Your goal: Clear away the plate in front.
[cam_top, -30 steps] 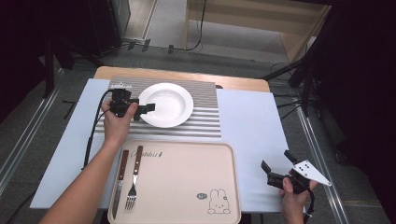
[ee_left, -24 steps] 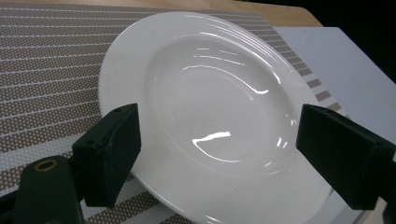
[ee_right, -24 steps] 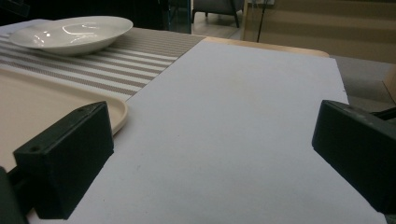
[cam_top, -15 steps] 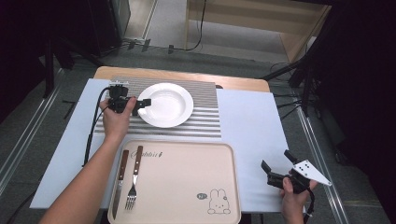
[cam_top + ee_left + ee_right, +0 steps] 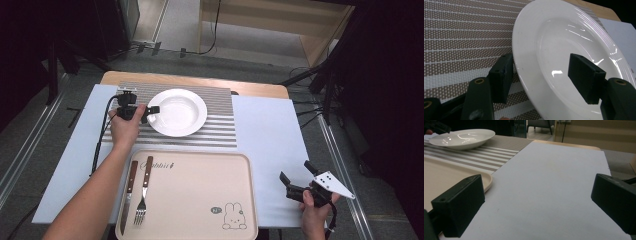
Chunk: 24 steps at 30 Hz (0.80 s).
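Left tongs [image 5: 150, 114] straddling the near-left rim of the white plate [image 5: 180, 111], one jaw under the edge, the other over the bowl; jaws just been closing, rim between them, pads not yet pressing. Plate lying on the striped mat [image 5: 220, 131]. Right tongs [image 5: 298, 175] released, jaws wide, above the pale counter [image 5: 265, 135], well apart from the plate, beside the tray [image 5: 200, 195] carrying knife [image 5: 127, 195] and fork [image 5: 143, 192].

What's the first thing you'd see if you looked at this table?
The shiny white plate on the striped mat at the back, with the left gripper at its rim, jaws just closing, one over the rim, one under it. Nearer sits a tan tray with a bunny drawing, a knife and fork along its left side.
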Tool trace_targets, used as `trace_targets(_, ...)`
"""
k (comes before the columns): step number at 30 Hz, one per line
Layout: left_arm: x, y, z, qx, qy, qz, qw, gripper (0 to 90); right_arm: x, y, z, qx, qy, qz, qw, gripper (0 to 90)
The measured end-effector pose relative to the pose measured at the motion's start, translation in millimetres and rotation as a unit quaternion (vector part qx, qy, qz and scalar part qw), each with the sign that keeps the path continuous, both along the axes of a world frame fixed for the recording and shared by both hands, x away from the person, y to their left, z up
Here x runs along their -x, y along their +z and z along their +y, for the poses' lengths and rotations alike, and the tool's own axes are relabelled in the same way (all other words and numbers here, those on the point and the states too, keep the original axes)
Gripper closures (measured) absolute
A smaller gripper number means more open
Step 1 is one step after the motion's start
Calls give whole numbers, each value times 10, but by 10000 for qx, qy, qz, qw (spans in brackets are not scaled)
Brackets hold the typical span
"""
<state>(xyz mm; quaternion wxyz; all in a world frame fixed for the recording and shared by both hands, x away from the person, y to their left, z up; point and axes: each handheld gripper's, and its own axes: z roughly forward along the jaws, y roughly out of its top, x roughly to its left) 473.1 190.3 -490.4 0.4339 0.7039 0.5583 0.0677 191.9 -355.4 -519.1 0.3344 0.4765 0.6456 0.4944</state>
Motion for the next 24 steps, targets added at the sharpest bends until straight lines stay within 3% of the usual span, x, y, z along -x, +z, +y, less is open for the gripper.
trace_targets(5,-38,-79,-29,-45,0,4,10000,419,1,-1,2,4,1,3,10000,0)
trace_targets(8,-61,-125,-33,156,-43,122,9998,421,0,0,-1,-11,0,2,10000,0)
trace_targets(11,-67,-147,-53,222,-110,245,9994,436,-1,0,0,-7,3,4,10000,0)
trace_targets(14,-68,-126,-65,180,-118,415,9989,445,-1,0,-1,-5,4,4,10000,0)
trace_targets(18,-72,-116,-79,94,-81,439,9990,448,-1,0,-1,-4,3,7,10000,0)
trace_targets(21,-80,-121,-54,-65,3,402,9992,584,-2,-2,1,-9,-12,22,10000,0)
trace_targets(24,-101,-115,-36,-24,-74,468,9989,591,-4,-3,2,-2,-25,23,10000,0)
